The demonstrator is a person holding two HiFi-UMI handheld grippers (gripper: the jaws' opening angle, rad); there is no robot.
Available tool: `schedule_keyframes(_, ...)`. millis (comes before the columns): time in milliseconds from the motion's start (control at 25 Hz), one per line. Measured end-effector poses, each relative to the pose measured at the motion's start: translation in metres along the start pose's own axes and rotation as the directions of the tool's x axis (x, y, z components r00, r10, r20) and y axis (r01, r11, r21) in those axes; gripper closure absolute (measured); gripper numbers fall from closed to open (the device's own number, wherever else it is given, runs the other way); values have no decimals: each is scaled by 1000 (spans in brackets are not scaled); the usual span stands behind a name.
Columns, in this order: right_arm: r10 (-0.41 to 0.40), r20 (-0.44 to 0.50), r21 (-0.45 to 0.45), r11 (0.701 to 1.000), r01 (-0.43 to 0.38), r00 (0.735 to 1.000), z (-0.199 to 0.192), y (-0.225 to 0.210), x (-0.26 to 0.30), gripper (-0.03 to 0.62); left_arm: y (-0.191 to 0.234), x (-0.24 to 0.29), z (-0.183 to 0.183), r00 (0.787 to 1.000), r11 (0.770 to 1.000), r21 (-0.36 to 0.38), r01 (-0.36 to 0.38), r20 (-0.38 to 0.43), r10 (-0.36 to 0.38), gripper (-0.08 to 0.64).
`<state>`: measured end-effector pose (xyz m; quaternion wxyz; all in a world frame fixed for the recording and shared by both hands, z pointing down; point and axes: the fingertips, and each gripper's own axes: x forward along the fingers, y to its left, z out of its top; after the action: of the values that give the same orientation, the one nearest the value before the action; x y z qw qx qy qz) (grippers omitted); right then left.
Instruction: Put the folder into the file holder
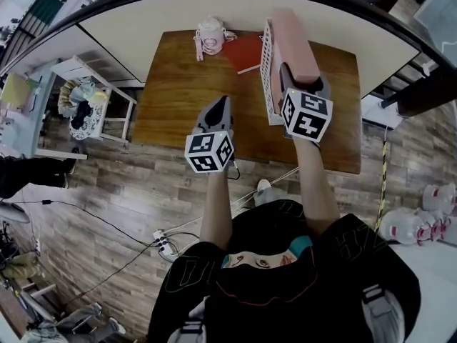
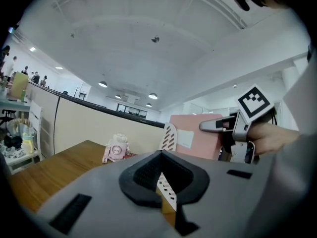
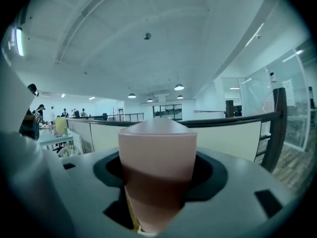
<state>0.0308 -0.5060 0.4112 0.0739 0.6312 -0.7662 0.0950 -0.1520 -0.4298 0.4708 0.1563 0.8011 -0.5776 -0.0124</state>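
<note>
1. Left tool [image 1: 223, 103]: its jaws are drawn together on nothing. It hangs over the wooden surface [image 1: 178, 98], near the left side of the file holder [image 1: 267, 70].
2. Right tool [image 1: 296, 81]: its jaws are clamped on the near edge of the pink folder [image 1: 294, 41], which it holds upright.
3. Folder: it stands on edge just beside the holder's white slotted wall and rises above it. No view shows whether its lower edge sits inside the holder.
4. Step in hand, as judged: inserting the folder. The next move calls for a straight descent with the folder kept parallel to the slotted wall, then opening the right tool's jaws. The idle left tool could steady the holder.
5. Far edge: 1 red notebook [image 1: 246, 52] and 1 pink bottle-like item [image 1: 211, 36] lie apart from the work.
</note>
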Motion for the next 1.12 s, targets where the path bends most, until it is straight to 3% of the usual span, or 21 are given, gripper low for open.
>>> schedule_keyframes(80, 18, -67, -21, 1000, -19, 998, -29, 3, 7, 301, -1, 2, -8, 1000, 1000, -7, 1, -15, -1, 563)
schedule_keyframes(160, 40, -73, -31, 999, -42, 997, -40, 7, 9, 301, -1, 3, -14, 1000, 1000, -14, 0, -28, -1, 563)
schedule_keyframes(520, 84, -86, -19, 996, -86, 993, -37, 5, 1, 296, -4, 0, -14, 1000, 1000, -13, 10, -26, -10, 563)
schedule_keyframes(920, 112, 131, -10, 994, -112, 985, 33, 6, -49, 296, -19, -19, 3, 999, 999, 6, 43, 11, -43, 563)
schedule_keyframes(1120, 122, 202, 9, 992, -126, 972, 46, 7, -88, 304, -30, -42, 3, 998, 998, 12, 65, 18, -66, 563)
